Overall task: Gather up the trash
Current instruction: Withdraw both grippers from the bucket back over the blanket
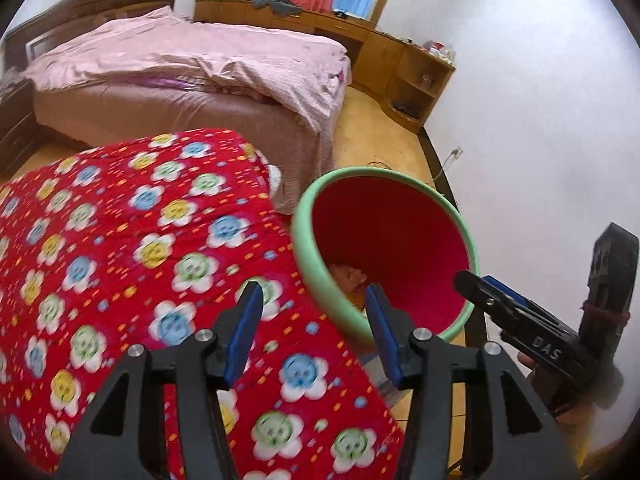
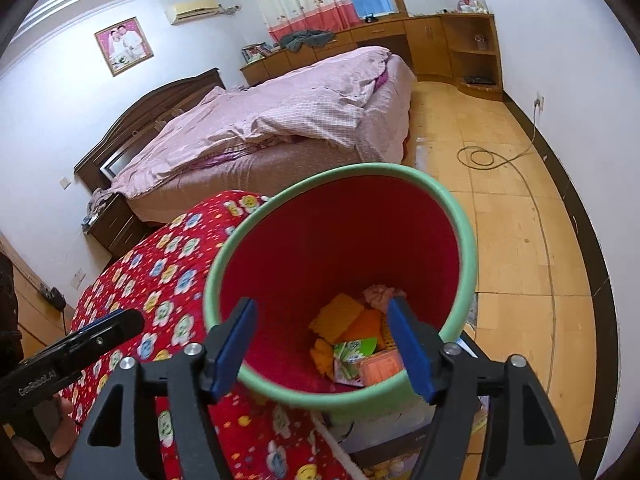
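Note:
A trash bin with a green rim (image 2: 460,216) and red inside stands beside a red flowered quilt (image 2: 168,264). It holds several pieces of trash: yellow and orange pieces (image 2: 340,320), a green-white wrapper (image 2: 352,354) and a pink crumpled piece (image 2: 380,294). My right gripper (image 2: 324,344) is open and empty, right above the bin's mouth. My left gripper (image 1: 314,328) is open and empty, over the quilt's edge (image 1: 120,240) by the bin's rim (image 1: 316,276). The right gripper's tip shows in the left wrist view (image 1: 476,286); the left gripper's tip shows in the right wrist view (image 2: 108,330).
A bed with a pink duvet (image 2: 280,120) stands behind. Wooden cabinets (image 2: 440,40) line the far wall. A coiled cable (image 2: 484,158) lies on the wooden floor (image 2: 520,240). A nightstand (image 2: 116,220) is left of the bed. Boxes (image 2: 384,432) lie under the bin.

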`<state>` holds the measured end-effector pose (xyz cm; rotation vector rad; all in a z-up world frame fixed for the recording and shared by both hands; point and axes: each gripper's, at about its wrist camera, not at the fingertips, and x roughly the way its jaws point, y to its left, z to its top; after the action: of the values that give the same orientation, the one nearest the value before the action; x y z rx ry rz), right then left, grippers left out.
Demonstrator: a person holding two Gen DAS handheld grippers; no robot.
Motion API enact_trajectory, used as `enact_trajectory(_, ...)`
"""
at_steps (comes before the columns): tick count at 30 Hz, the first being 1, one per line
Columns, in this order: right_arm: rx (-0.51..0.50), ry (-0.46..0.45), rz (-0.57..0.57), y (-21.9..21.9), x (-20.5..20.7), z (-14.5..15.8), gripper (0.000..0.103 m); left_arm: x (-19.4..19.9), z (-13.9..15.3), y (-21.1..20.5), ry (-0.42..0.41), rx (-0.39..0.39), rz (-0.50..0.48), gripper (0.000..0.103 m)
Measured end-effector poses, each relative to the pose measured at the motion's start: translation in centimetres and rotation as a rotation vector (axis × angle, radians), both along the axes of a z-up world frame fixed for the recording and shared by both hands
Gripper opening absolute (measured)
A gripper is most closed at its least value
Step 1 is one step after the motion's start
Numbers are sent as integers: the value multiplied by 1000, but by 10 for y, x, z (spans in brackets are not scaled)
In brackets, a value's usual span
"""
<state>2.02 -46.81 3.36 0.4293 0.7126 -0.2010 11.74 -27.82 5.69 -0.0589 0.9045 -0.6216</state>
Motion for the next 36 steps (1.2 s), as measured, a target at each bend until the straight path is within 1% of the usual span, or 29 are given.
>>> enact_trajectory(5,-27,-29,18,29,-15,15,74,-12,5,42,-1,-11,75,53)
enact_trajectory(11,-36,-46,71,71,-29,30,74,-29,16,91,-13,-31,153,53)
enact_trajectory(18,-41,-78,136,117,-39,41,75,-49,28,142,-53,-8,239,53)
enact_trajectory(22,-40,-97,182,144,-42,47,78,-62,35,173,-86,7,305,53)
enact_trajectory(26,-50,-111,227,169,-45,51,82,-73,38,196,-120,23,366,54)
enact_trajectory(30,-55,-129,258,190,-50,52,85,-84,38,214,-137,32,417,54)
enact_trajectory(31,-57,-132,262,193,-51,51,86,-87,38,217,-141,37,427,54)
enact_trajectory(34,-74,-153,268,204,-57,51,96,-95,35,224,-153,48,446,54)
enact_trajectory(36,-91,-167,266,210,-62,51,97,-100,34,228,-164,55,460,54)
